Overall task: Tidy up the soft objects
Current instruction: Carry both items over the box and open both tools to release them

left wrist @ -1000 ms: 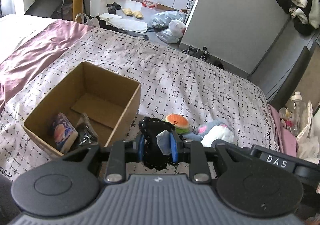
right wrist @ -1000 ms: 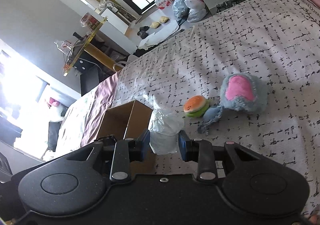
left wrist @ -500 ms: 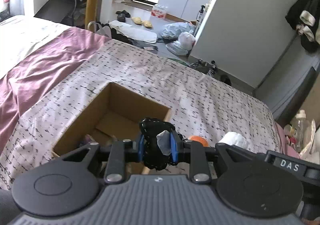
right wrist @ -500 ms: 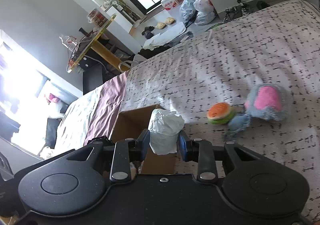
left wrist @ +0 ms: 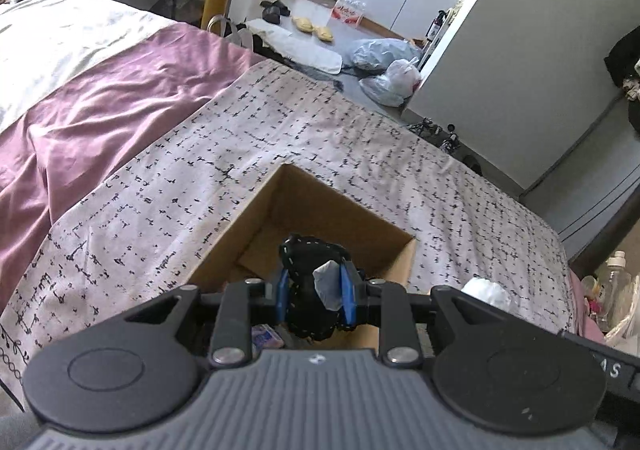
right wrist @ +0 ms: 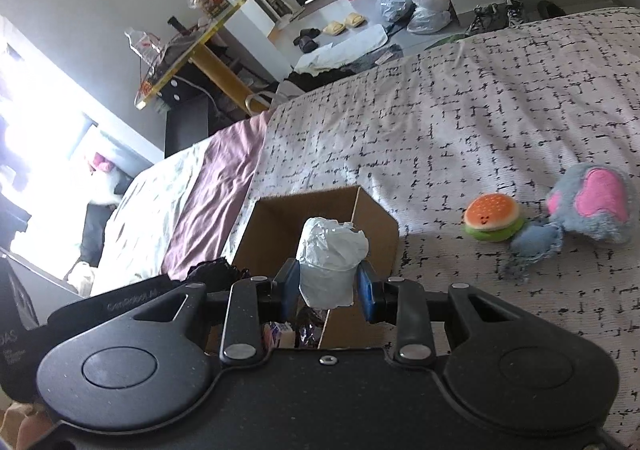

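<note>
Left tongs (left wrist: 316, 296) clamped on black stitched soft pouch (left wrist: 308, 290), above open brown cardboard box (left wrist: 288, 210) on patterned bed cover (left wrist: 168, 186). Right tongs (right wrist: 327, 286) clamped on crumpled white wad (right wrist: 330, 250), over same box (right wrist: 376, 218). Burger plush (right wrist: 493, 218) and grey-pink plush (right wrist: 592, 210) on bed, right of box.

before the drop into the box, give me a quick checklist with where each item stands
1. Left gripper shut on the black pouch: ok.
2. Right gripper shut on the white wad: ok.
3. Box open on top, nothing covering it: ok.
4. Pouch over the box opening in the left wrist view: ok.
5. Wad over the box opening: cannot tell; in the right wrist view it lines up with the box's near right wall, so it may be short of the opening.
6. Room inside the box: cannot tell; packets show at the near end, and the grippers hide much of the floor.
</note>
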The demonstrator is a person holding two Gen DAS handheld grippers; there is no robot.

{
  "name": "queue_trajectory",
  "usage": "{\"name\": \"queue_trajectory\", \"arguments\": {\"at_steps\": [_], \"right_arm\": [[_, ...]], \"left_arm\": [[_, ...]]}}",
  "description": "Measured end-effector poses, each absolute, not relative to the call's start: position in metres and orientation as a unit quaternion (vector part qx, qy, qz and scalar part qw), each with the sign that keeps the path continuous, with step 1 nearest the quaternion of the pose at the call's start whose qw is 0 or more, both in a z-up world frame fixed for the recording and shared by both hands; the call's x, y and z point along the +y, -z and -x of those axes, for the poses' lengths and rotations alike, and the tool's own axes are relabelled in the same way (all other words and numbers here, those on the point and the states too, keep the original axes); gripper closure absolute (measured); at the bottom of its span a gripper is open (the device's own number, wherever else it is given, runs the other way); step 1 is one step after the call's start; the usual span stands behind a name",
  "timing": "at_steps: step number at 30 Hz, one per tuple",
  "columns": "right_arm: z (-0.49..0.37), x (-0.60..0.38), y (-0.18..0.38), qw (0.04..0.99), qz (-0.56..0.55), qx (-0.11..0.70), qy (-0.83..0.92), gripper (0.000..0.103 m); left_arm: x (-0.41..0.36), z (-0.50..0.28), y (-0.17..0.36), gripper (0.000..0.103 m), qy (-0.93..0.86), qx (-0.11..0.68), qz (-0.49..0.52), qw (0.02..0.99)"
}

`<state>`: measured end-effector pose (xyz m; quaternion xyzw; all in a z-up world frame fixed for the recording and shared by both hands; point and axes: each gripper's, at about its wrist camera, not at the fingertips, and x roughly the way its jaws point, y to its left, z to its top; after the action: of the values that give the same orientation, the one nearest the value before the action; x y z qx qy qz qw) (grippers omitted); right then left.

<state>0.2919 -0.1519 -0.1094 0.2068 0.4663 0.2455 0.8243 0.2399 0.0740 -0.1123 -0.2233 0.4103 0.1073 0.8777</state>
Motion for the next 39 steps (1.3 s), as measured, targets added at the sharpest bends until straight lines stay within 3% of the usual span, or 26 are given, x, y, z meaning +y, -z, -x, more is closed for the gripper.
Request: {"name": "queue_trajectory", "arguments": {"at_steps": [24, 29, 39], "right_arm": [[-0.307, -0.079, 0.130, 0.821, -0.113, 0.507, -0.237, 0.071], [-0.309, -0.070, 0.133, 0.822, -0.094, 0.510, -0.235, 0.071], [-0.310, -0.054, 0.128, 0.825, -0.056, 0.512, -0.234, 0.070]], "left_arm": [[0.108, -0.279, 0.172, 0.073, -0.109, 0.470, 0.239, 0.843], [0.112, -0.279, 0.173, 0.056, -0.102, 0.484, 0.251, 0.832], [0.126, -0.260, 0.146, 0.051, -0.108, 0.458, 0.276, 0.838]]}}
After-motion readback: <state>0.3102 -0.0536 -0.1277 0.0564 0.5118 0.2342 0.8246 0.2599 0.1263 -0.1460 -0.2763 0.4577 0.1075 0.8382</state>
